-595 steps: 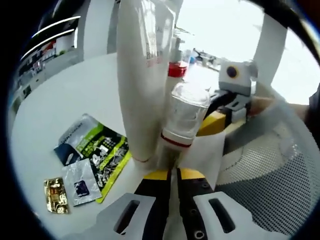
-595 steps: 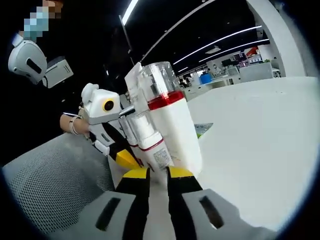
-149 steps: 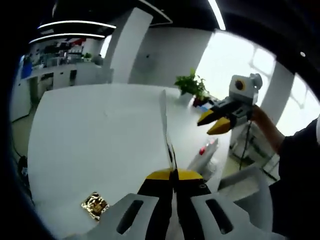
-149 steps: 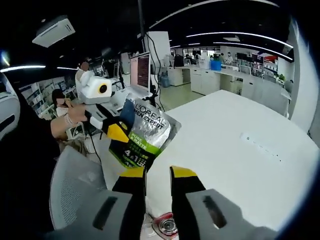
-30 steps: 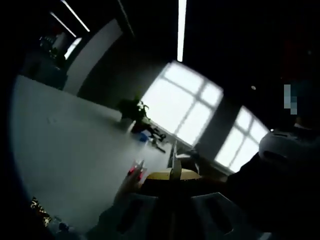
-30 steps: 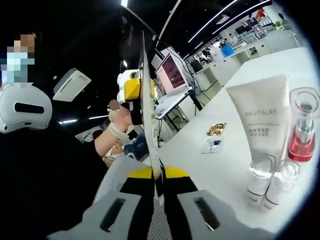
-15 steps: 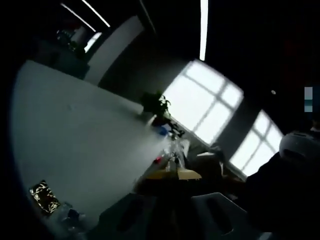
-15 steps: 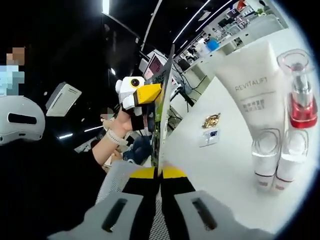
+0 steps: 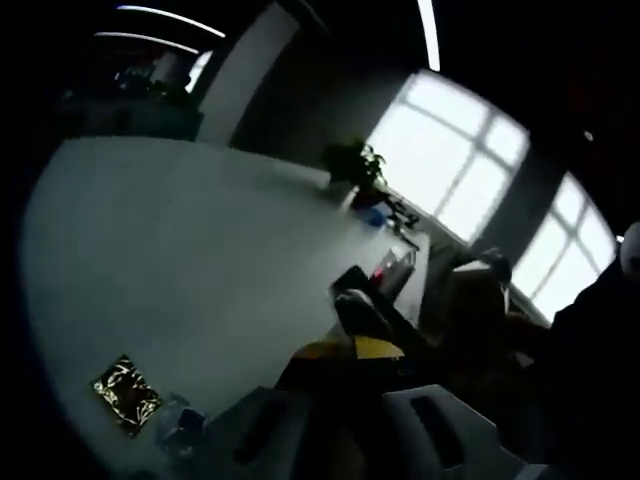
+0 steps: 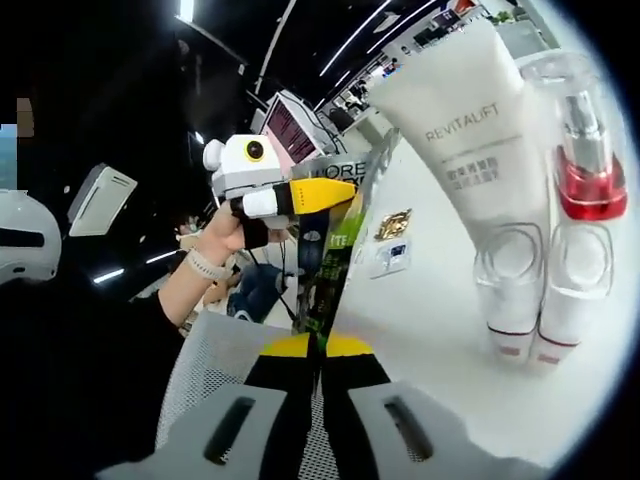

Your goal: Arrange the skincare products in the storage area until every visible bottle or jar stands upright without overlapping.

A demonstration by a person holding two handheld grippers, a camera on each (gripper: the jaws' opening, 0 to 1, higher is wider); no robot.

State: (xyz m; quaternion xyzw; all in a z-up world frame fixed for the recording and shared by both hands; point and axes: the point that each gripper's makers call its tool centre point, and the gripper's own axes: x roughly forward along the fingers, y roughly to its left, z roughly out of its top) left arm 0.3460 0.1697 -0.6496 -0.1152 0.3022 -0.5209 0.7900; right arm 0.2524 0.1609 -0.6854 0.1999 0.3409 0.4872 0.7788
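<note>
The sachet (image 10: 335, 240) is a flat foil pouch, green and silver with dark print — thin, light and floppy by the look of it, likely to bend or slip if pinched at a corner. In the right gripper view it stands edge-on at centre frame. The right tool (image 10: 320, 352) is clenched on its lower edge, yellow tips pressed together. The left tool (image 10: 318, 192) comes in from the left and meets the pouch at its top edge; whether its tips are clamped on it I cannot tell. A hold at both ends looks like the sound way to keep such a limp thing flat.

On the right of that view, on the white table (image 10: 430, 330), stand the upright items: a tall white tube (image 10: 470, 130), soft-walled and matte, a clear-capped pump bottle (image 10: 580, 170) with a red collar — hard, glossy, probably top-heavy — and two small white bottles (image 10: 510, 300) with clear caps, close together in front. These would tip easily if nudged. A gold sachet (image 10: 395, 223) and a small clear one (image 10: 390, 258) lie flat further back.

The left gripper view is dark; the gold sachet (image 9: 127, 393) lies lower left on the table (image 9: 180, 250), and the left tool's own tips (image 9: 352, 352) are too dim to judge.
</note>
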